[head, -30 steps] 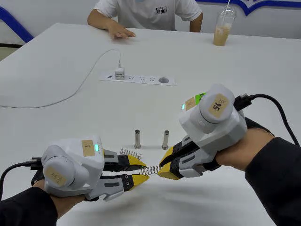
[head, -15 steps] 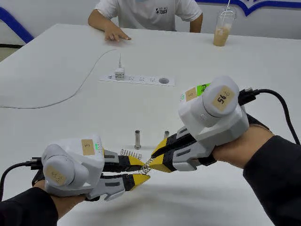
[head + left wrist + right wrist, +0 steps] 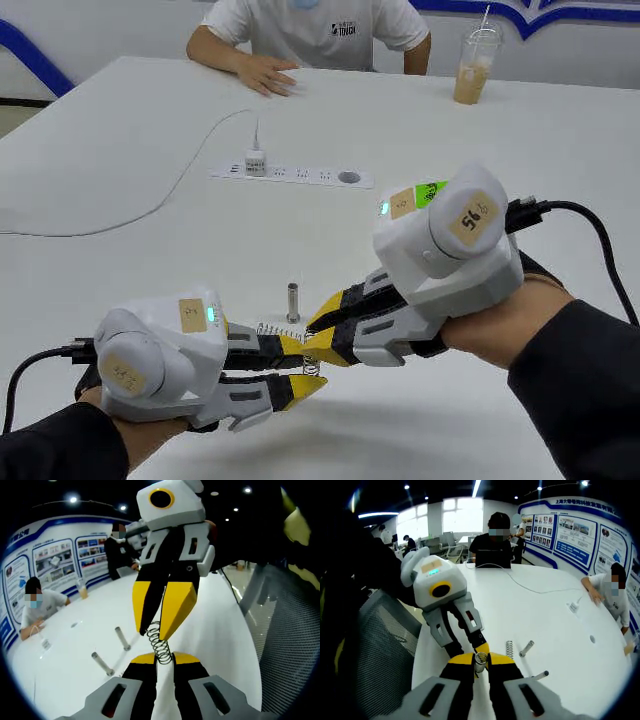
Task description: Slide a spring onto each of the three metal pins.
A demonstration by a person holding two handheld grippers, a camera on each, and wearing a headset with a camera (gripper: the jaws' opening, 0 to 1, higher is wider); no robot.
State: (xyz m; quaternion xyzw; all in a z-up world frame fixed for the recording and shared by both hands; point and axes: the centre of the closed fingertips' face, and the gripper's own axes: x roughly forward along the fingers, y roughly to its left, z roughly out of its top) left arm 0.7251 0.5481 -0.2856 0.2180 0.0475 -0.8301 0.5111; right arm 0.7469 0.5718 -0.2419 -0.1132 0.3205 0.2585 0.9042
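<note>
We get bright, even light from ceiling lights [image 3: 476, 487] on the white table [image 3: 120, 150] (mild glare there), with a soft shadow beneath the left gripper [image 3: 305, 366]. Both gripper views bow at their edges, backgrounds dimmer and soft.

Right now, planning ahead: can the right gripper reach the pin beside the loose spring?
Probably yes: the pin stands just past the right gripper, bare table between; the left gripper also holds its spring.

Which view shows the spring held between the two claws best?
The left gripper view: the held spring shows side-on, coils running from the right claw to the left claw. The right gripper view shows it end-on, as a ring; the head view, a short stretch of it.
</note>
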